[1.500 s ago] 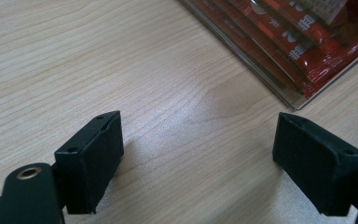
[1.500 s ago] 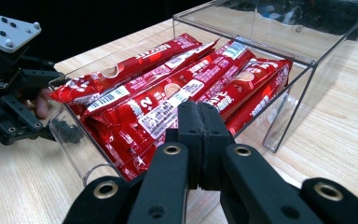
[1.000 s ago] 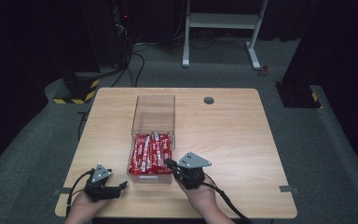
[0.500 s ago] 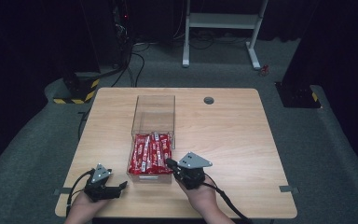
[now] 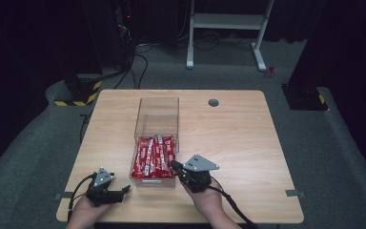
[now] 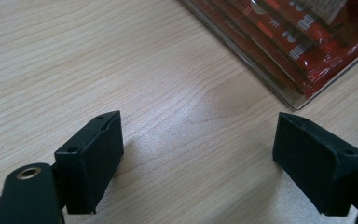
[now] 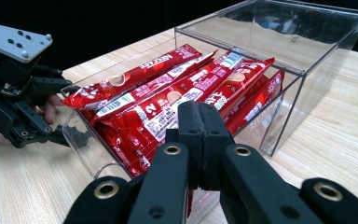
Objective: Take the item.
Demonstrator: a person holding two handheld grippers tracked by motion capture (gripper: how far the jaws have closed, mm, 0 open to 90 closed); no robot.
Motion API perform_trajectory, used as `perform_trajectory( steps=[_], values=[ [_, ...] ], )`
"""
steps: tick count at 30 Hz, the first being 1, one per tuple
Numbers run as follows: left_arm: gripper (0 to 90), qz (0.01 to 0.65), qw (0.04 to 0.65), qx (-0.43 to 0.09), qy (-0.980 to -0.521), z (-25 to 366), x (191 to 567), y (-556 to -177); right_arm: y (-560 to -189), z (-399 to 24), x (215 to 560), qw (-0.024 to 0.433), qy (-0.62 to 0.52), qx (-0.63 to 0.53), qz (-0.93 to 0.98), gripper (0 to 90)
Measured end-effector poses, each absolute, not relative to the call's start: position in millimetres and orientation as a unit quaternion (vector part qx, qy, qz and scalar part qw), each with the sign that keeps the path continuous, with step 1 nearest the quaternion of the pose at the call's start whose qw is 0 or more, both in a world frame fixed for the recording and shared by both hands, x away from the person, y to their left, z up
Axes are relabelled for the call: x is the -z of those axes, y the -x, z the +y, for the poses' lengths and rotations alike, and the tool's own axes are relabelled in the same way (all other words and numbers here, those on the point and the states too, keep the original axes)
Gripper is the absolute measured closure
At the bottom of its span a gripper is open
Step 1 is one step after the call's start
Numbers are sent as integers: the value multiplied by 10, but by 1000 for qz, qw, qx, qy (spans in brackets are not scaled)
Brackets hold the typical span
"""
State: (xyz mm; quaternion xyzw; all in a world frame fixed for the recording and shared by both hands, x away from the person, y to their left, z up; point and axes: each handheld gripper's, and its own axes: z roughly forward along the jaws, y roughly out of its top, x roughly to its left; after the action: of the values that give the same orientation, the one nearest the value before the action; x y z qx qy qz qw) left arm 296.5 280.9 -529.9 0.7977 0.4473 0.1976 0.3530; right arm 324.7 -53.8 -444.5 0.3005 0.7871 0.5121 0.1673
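Note:
A clear plastic box (image 5: 156, 110) stands on the wooden table (image 5: 248, 143), its near half packed with red snack bars (image 5: 153, 157). My left gripper (image 5: 124, 191) rests on the table to the box's front left, and its jaws stand wide open (image 6: 198, 154) over bare wood. The box's corner with the red bars (image 6: 303, 37) lies just beyond them. My right gripper (image 5: 175, 165) sits at the box's front right corner. Its jaws (image 7: 200, 130) are shut with nothing between them and point at the red bars (image 7: 168, 98) inside the box (image 7: 307, 42).
A round cable hole (image 5: 213, 102) sits near the table's far edge. Beyond the table stand a white metal frame (image 5: 228, 21) and a yellow-and-black striped base (image 5: 78, 93) with cables on the grey floor. Bare wood stretches to the right of the box.

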Motion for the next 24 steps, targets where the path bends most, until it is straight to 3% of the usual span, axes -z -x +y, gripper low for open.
perform_trajectory(
  steps=[24],
  values=[
    [166, 446, 352, -198, -799, 2811, 5298, -2962, -3256, -620, 4350, 181, -303, -528, 773, 900]
  ],
)
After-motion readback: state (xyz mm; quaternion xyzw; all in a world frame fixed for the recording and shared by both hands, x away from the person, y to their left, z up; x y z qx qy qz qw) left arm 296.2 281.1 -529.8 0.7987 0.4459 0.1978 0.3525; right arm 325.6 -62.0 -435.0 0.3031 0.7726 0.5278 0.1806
